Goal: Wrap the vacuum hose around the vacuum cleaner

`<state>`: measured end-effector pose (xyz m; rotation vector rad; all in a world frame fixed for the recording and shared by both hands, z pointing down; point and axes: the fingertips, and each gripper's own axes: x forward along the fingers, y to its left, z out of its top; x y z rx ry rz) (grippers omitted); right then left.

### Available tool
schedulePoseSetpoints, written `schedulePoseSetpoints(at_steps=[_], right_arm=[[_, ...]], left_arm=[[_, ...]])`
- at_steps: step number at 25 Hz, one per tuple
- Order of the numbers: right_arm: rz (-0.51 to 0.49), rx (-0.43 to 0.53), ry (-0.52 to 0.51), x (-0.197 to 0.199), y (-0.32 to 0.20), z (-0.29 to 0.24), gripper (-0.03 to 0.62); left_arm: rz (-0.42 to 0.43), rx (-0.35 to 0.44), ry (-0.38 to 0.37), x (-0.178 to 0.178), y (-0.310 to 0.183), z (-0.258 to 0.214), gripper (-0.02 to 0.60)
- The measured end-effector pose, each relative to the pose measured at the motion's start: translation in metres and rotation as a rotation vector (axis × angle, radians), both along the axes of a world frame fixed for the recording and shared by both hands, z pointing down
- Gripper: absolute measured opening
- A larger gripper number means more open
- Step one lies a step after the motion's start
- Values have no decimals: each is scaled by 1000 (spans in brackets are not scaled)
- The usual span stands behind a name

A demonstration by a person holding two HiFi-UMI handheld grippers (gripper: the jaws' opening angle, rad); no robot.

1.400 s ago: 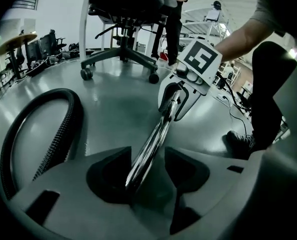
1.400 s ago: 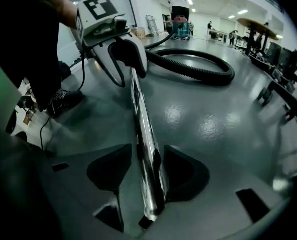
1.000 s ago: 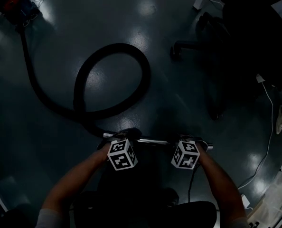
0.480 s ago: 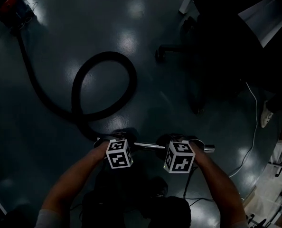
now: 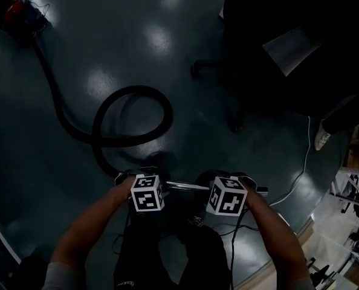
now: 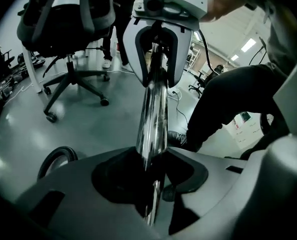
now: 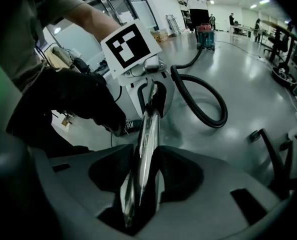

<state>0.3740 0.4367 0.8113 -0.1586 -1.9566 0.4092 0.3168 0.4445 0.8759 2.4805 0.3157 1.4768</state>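
Shiny chrome tube [image 5: 182, 186], straight & round, pinched at both ends. Left tongs [image 6: 151, 181] have just been closing tighter on it; right tongs [image 7: 138, 184] clamp it too, both partway spread. Black ribbed hose [image 5: 134, 90] lies looped on the glossy floor [image 5: 107, 41], trailing to the vac [image 7: 205, 35], well apart.

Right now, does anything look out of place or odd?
The black hose lies in a loose, self-crossing loop on the floor, not wrapped round the vacuum cleaner. Nothing looks spilled or damaged.
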Motion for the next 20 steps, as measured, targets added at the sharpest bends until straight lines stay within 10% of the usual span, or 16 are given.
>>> schedulePoseSetpoints(at_steps=[20], right_arm=[[28, -28, -33, -159, 5, -410, 166]], left_arm=[[-10, 74, 31, -163, 1, -415, 181]])
